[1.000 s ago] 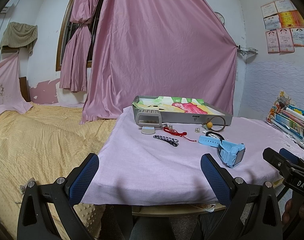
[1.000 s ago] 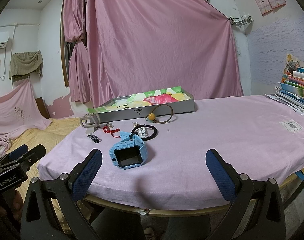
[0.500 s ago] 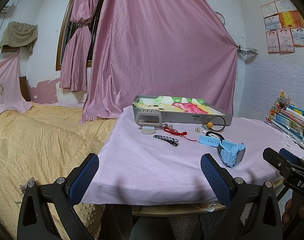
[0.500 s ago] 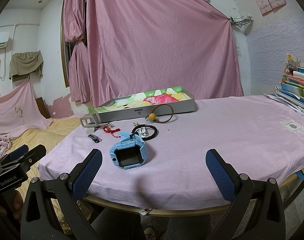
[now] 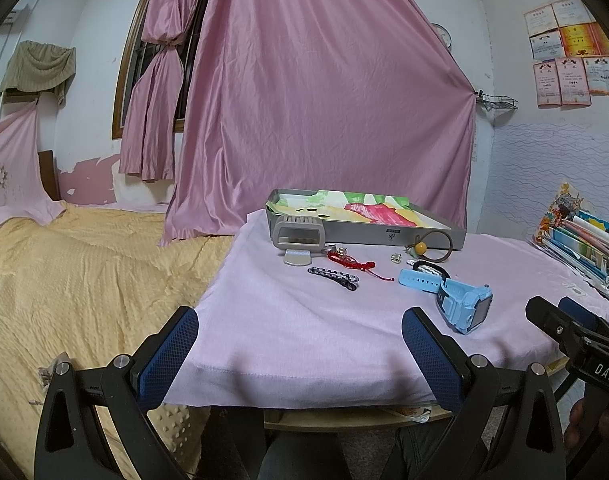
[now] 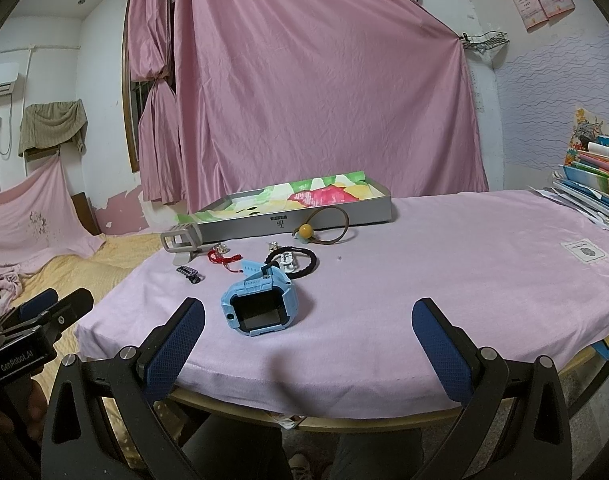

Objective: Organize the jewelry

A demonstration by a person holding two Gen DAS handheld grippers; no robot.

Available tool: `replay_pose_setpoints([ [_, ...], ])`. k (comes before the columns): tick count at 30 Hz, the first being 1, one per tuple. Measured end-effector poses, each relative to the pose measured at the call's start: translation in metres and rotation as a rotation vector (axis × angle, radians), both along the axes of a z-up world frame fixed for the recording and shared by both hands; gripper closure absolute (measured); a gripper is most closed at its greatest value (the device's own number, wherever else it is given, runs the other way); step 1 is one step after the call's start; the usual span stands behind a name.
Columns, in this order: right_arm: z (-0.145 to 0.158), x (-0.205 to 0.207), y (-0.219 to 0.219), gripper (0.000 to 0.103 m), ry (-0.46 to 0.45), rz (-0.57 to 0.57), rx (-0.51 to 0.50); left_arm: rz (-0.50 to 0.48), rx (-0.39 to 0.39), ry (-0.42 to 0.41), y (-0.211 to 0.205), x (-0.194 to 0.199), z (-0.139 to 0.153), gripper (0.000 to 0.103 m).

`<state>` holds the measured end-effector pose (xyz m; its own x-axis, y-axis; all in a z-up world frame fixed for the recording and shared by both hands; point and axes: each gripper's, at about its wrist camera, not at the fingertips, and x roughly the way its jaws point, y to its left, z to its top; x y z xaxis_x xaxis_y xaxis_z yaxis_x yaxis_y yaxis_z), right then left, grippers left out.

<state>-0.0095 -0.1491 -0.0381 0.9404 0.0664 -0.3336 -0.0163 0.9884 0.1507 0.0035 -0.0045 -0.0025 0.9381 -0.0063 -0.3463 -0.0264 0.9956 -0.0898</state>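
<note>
The blue watch lies on the pink tablecloth, nearer the table's front edge than the grey tray. Both the right gripper and left gripper hover level at that edge, jaws spread wide, grasping nothing.
</note>
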Motion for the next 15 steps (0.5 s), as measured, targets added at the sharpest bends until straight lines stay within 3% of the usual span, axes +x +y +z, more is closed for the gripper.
replay_pose_setpoints([
  [15, 0.002, 0.005, 0.000, 0.001, -0.028, -0.009, -0.026, 0.019, -0.051, 0.016, 0.008, 0.012, -0.017, 0.001],
])
